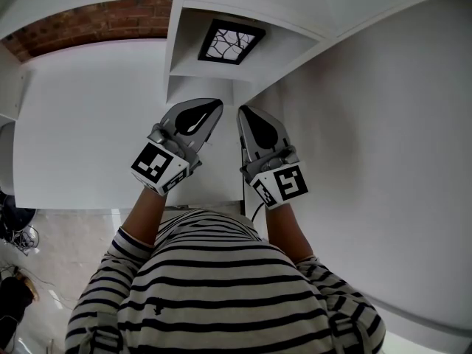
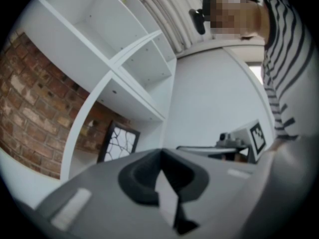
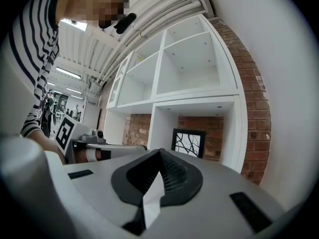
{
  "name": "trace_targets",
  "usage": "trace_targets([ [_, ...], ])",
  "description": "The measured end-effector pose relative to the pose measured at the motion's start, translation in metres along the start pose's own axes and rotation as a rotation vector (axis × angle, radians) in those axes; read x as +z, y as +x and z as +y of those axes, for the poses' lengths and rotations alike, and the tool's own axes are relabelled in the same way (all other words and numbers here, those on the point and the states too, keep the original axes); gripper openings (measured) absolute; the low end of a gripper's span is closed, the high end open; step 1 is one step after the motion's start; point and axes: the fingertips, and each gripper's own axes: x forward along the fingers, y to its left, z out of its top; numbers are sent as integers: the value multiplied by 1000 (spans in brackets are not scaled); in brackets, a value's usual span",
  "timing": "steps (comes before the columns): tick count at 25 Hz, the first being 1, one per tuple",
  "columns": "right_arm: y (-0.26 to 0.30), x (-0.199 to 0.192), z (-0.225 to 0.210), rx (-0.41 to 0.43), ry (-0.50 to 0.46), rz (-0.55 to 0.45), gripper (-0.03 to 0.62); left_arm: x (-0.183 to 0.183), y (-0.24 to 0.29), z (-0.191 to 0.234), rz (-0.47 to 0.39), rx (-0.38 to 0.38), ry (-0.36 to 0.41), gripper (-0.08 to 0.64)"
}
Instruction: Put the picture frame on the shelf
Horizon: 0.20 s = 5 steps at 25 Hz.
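The black picture frame (image 1: pixel 231 42) with a white branch pattern stands leaning in the lowest open compartment of the white shelf unit (image 1: pixel 291 46), against the brick back. It also shows in the left gripper view as the frame (image 2: pixel 119 142) and in the right gripper view as the frame (image 3: pixel 188 142). My left gripper (image 1: pixel 215 104) and right gripper (image 1: pixel 243 111) hang side by side, well short of the shelf and close to the person's body. Both point toward the frame. Each pair of jaws is shut with nothing between, as seen at the left gripper (image 2: pixel 160 151) and the right gripper (image 3: pixel 159 151).
A white wall (image 1: pixel 383 124) runs along the right of the shelf unit. Brick wall (image 1: pixel 96 21) shows behind the open compartments. Higher compartments (image 3: pixel 192 63) of the shelf hold nothing. The person's striped sleeves and torso (image 1: pixel 221 286) fill the bottom of the head view.
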Motion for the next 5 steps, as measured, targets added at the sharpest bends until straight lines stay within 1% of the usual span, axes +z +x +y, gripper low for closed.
trace_targets([
  [5,2,-1,-3,-7,9,-1,6,2,2,1,1,-3,2,6],
])
